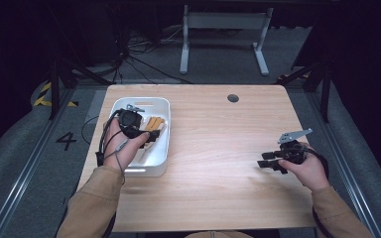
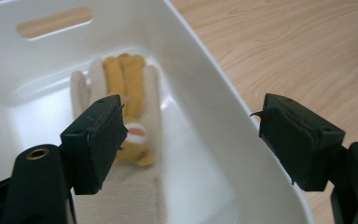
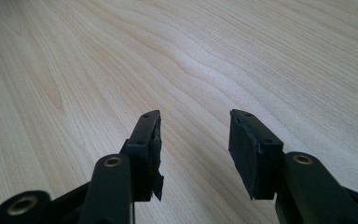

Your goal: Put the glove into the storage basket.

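While my left claw [image 2: 189, 135] hangs over the white bin [image 1: 163, 124] at the left of the worktop [image 1: 218, 163], its jaws stand wide apart and grip nothing. Below and beyond them, on the bin's floor, lies a cream work glove [image 2: 137, 196] with mustard-yellow fingers [image 2: 126, 79]; a small round patch [image 2: 136, 130], white with an orange band, sits on it, too blurred for me to read. The glove's fingers point toward the bin's far wall, where a slot handle [image 2: 54, 21] is cut. My left jaw covers part of the glove, and the bin's right wall rises under the other jaw. On the floor left of the worktop, a painted "4" [image 1: 66, 141] is legible beside yellow-and-black hazard tape [image 1: 43, 94]. My right claw [image 3: 193, 149] sits well apart at the worktop's right, jaws parted over bare wood. A round grommet [image 1: 233, 98] marks the far edge.
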`<control>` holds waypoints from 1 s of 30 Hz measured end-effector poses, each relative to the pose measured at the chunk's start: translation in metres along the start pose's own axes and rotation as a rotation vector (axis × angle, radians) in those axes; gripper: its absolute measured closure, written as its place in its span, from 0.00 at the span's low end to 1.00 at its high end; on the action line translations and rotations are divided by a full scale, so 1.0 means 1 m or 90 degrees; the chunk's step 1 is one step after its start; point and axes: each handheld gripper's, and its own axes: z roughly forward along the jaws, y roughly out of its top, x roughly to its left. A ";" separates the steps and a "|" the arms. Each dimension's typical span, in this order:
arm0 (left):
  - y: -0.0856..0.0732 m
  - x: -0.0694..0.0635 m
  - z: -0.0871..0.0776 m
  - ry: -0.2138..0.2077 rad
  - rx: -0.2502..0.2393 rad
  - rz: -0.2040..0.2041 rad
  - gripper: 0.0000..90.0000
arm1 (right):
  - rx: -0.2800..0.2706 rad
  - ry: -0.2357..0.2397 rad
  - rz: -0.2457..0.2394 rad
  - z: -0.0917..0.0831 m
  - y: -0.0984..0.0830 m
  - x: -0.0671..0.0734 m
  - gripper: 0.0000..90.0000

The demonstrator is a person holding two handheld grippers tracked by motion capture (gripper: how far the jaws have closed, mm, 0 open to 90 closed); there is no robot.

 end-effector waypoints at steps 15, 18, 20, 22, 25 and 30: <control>0.005 -0.053 -0.003 -0.099 0.000 0.093 0.28 | -0.003 -0.008 0.009 -0.007 -0.009 0.000 0.60; 0.007 -0.059 0.000 -0.122 0.000 0.107 0.28 | -0.004 -0.009 0.012 -0.009 -0.012 0.000 0.60; 0.008 -0.063 0.003 -0.138 -0.003 0.117 0.28 | -0.005 -0.009 0.011 -0.010 -0.013 0.000 0.60; 0.008 -0.066 0.006 -0.150 -0.005 0.124 0.29 | -0.005 -0.010 0.008 -0.011 -0.015 0.000 0.60; 0.006 -0.069 0.010 -0.166 0.003 0.137 0.30 | -0.007 -0.013 0.008 -0.013 -0.017 -0.001 0.59; 0.000 -0.077 0.015 -0.206 -0.010 0.167 0.31 | -0.008 -0.012 0.011 -0.014 -0.018 -0.001 0.59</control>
